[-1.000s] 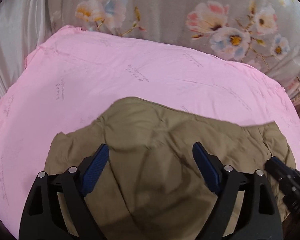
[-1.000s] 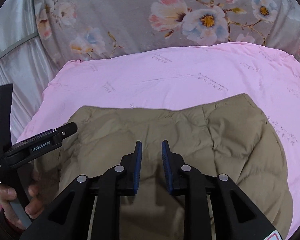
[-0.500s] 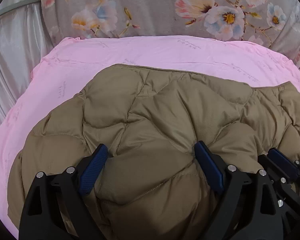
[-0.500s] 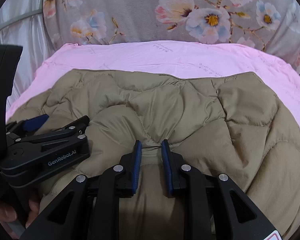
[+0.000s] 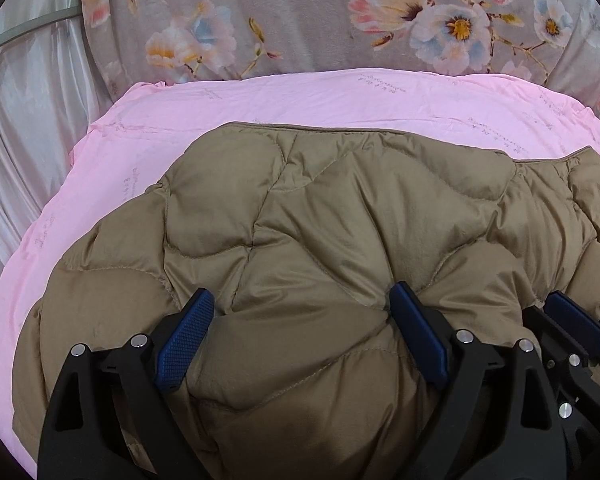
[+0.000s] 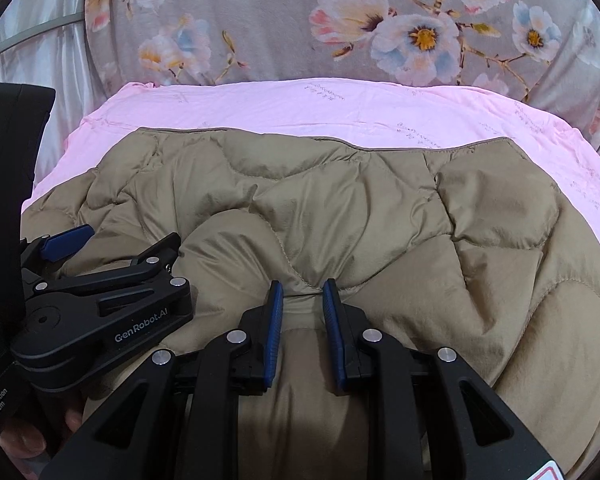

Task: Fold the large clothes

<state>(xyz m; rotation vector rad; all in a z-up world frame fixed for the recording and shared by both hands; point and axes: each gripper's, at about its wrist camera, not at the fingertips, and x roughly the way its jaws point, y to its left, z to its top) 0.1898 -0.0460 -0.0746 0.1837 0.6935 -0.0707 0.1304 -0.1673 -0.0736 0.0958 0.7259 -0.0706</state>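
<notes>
My left gripper [image 5: 300,320] spread wide over puffy tan quilted jacket [image 5: 340,220], clamping nothing. My right gripper [image 6: 302,312] pinches jacket fold (blue pads nearly together). Jacket lies on pink sheet [image 6: 340,108], floral blanket [image 5: 300,12] behind.

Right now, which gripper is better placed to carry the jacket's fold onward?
Right. The right gripper is shut on a pinch of the quilted jacket, so it can likely pull straight away. The left gripper is wide open, merely straddling the padding.

quilted jacket [image 5: 320,240] near edge cut off, pink sheet [image 5: 340,96] print unreadable
</notes>
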